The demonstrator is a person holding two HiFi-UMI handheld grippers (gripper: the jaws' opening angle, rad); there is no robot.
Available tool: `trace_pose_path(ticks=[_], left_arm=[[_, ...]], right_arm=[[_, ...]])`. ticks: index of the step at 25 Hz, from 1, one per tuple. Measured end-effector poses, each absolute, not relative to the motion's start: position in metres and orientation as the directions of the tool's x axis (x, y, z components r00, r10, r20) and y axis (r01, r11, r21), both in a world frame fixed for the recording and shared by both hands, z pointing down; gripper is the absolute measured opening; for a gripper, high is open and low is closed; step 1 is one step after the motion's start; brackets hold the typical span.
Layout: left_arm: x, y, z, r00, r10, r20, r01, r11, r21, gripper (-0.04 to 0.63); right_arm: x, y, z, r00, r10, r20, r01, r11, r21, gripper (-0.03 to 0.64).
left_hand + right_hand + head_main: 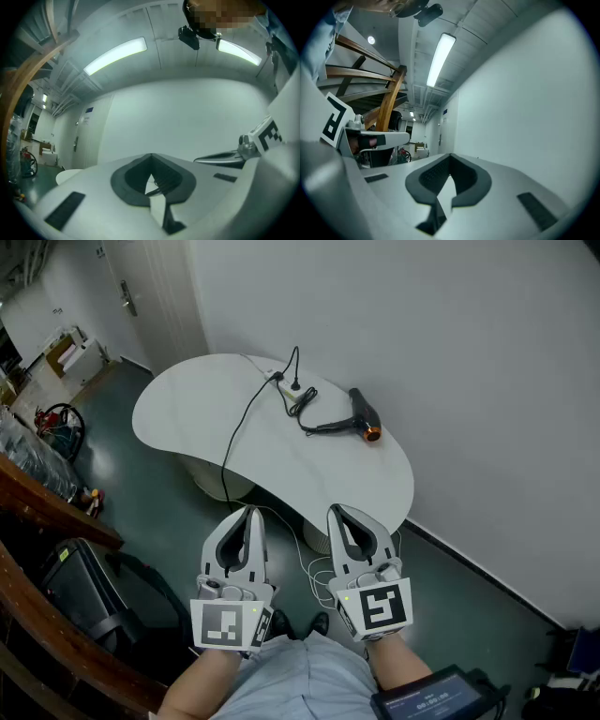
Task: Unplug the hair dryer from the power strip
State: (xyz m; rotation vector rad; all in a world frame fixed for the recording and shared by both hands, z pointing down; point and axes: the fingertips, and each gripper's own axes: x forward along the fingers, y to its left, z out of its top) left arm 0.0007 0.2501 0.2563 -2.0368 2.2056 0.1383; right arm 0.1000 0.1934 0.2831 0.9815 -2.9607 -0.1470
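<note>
Head view: the hair dryer (364, 415) is lying on the far side of the white table (187, 418). Its black cord (305, 407) is trailing to a plug (295, 383) that appears to be sitting in the power strip (282, 388), so nothing is undone yet. The left gripper (249, 512) and right gripper (336, 512) are hovering side by side, well short of the table

Left gripper view: its jaws are pressing together on nothing, aiming at the wall

Right gripper view: these jaws are likewise clenched empty. Reaching, gripping the plug and pulling it out are all waiting to be done
</note>
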Motion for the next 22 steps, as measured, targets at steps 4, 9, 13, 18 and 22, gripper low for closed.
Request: trace_pose_path(ticks=[4, 9, 13, 18, 22], left_arm=[[-0.009, 0.251, 0.258, -0.076, -0.983, -0.166, -0.997, 0.081, -0.020, -0.002], [-0.025, 0.254, 0.258, -0.075, -0.983, -0.171, -0.997, 0.078, -0.016, -0.002], [-0.038, 0.258, 0.260, -0.066, -0.983, -0.173, -0.997, 0.072, -0.025, -0.002], [-0.049, 0.258, 0.264, -0.075, -0.983, -0.169, -0.997, 0.078, -0.007, -0.002], [-0.054, 0.253, 0.267, -0.070, -0.983, -0.169, -0.997, 0.071, 0.000, -0.002]], right_arm=[[0.092, 0.193, 0.284, -0.797, -0.603, -0.011, -0.601, 0.793, 0.101, 0.000], [0.084, 0.191, 0.280, -0.785, -0.617, -0.044, -0.619, 0.784, 0.053, 0.002], [0.071, 0.189, 0.284, -0.780, -0.624, -0.039, -0.625, 0.779, 0.041, 0.002], [0.063, 0.186, 0.288, -0.777, -0.629, -0.016, -0.629, 0.774, 0.075, 0.002], [0.058, 0.181, 0.288, -0.775, -0.632, -0.013, -0.631, 0.772, 0.084, 0.002]])
